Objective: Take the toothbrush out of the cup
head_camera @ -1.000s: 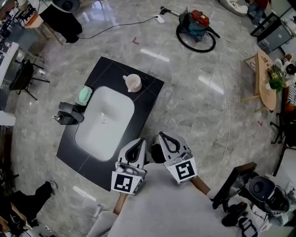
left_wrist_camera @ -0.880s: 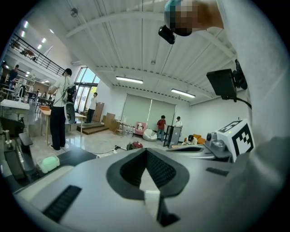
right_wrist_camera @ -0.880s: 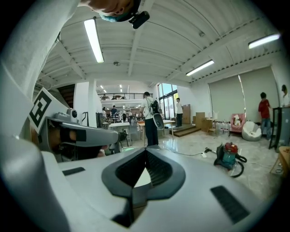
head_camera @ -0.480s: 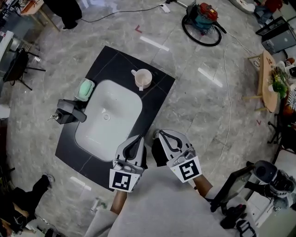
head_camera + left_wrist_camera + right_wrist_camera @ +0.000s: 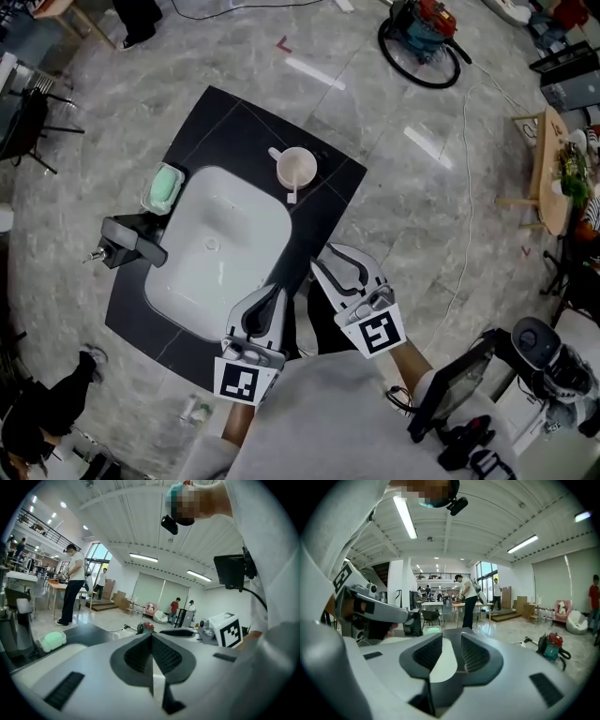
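Note:
A white cup (image 5: 297,168) stands on the black counter (image 5: 234,112) beside the far right corner of the white sink basin (image 5: 225,246). A white toothbrush (image 5: 292,192) leans out over the cup's near rim. My left gripper (image 5: 269,298) hovers over the basin's near edge, its jaws shut with nothing in them (image 5: 151,638). To its right, my right gripper (image 5: 328,263) hangs by the counter's right edge, well short of the cup. Its jaws are opening with nothing between them (image 5: 451,642).
A green soap block (image 5: 164,187) and a black faucet unit (image 5: 131,242) sit at the basin's left. On the floor are a vacuum cleaner (image 5: 427,36) with a cable, a small bottle (image 5: 195,411) and a wooden table (image 5: 548,169) at the right. People stand in the hall behind.
Both grippers have moved forward and lower towards the counter. The right gripper's jaws, shut before, now stand apart. The cup sits nearer in the head view.

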Demonstrator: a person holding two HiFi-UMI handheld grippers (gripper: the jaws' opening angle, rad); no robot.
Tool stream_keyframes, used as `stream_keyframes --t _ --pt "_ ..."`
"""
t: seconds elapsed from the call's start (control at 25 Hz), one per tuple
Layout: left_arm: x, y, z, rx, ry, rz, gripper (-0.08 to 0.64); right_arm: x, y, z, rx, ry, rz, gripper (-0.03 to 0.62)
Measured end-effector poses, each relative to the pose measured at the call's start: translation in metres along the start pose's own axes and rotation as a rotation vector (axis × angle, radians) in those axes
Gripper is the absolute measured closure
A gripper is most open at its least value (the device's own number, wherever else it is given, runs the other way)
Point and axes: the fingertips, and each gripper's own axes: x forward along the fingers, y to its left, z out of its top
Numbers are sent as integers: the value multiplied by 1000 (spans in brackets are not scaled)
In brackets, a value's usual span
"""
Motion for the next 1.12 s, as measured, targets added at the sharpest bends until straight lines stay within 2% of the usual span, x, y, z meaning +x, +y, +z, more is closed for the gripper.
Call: stream_keyframes --t 0.08,0.12,0.24,0.32,0.64,1.12 --pt "5 5 2 42 -22 -15 556 12 -12 4 68 -79 -39 464" --pt "6 8 1 36 -26 -5 555 17 -15 1 71 -83 -42 455" --pt "6 15 -13 -60 22 44 557 25 -17 -34 -84 101 29 446" --pt "6 18 -23 -75 49 50 557 33 -19 -49 -125 159 38 427" --pt "12 21 -45 -101 85 54 557 58 -32 -63 -131 128 -1 414" --pt "5 11 -39 -110 92 71 557 102 -48 -49 -206 53 -32 415"
